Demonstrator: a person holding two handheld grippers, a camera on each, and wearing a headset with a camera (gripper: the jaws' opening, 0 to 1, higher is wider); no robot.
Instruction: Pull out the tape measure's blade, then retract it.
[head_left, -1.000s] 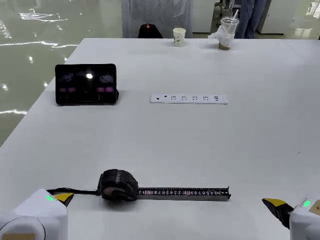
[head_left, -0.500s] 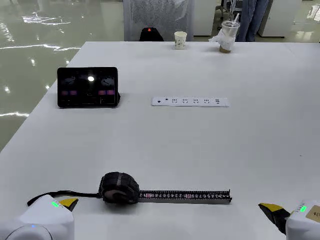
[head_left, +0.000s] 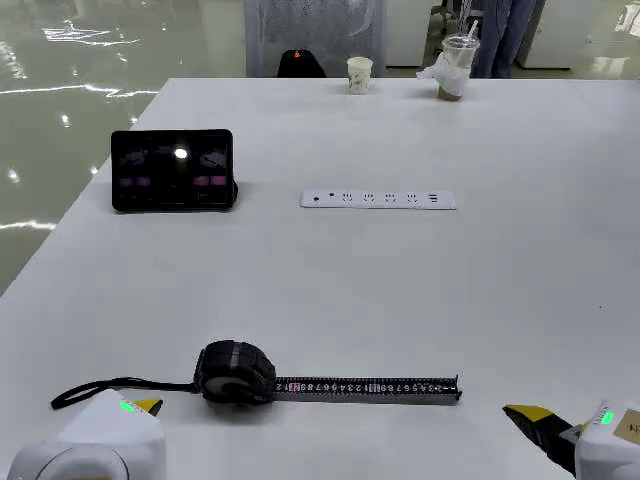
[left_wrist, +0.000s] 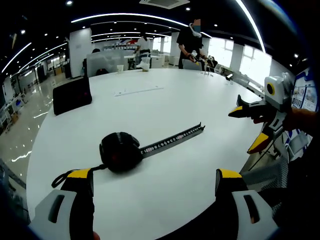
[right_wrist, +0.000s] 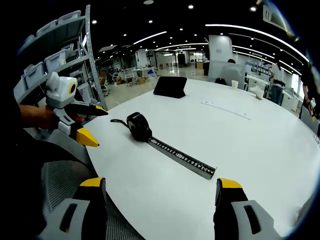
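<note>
Table (head_left: 400, 290) holds tape measure (head_left: 237, 372) near front edge.

Tablet (head_left: 172, 169) upright left; power strip (head_left: 378, 199) mid-table; paper cup (head_left: 359, 73), plastic cup (head_left: 457, 60) far edge.

Tape measure (head_left: 237, 372), tablet (head_left: 172, 169) on white table (head_left: 400, 290)

- The tape measure (head_left: 236, 371) has a black, rounded case and sits near the front edge of the white table (head_left: 400, 290).
- Its blade (head_left: 367, 388) is pulled out. It lies straight and flat on the table to the case's right, dark with pale markings and an end hook.
- A thin black strap (head_left: 110, 388) trails from the case's left side.
</note>
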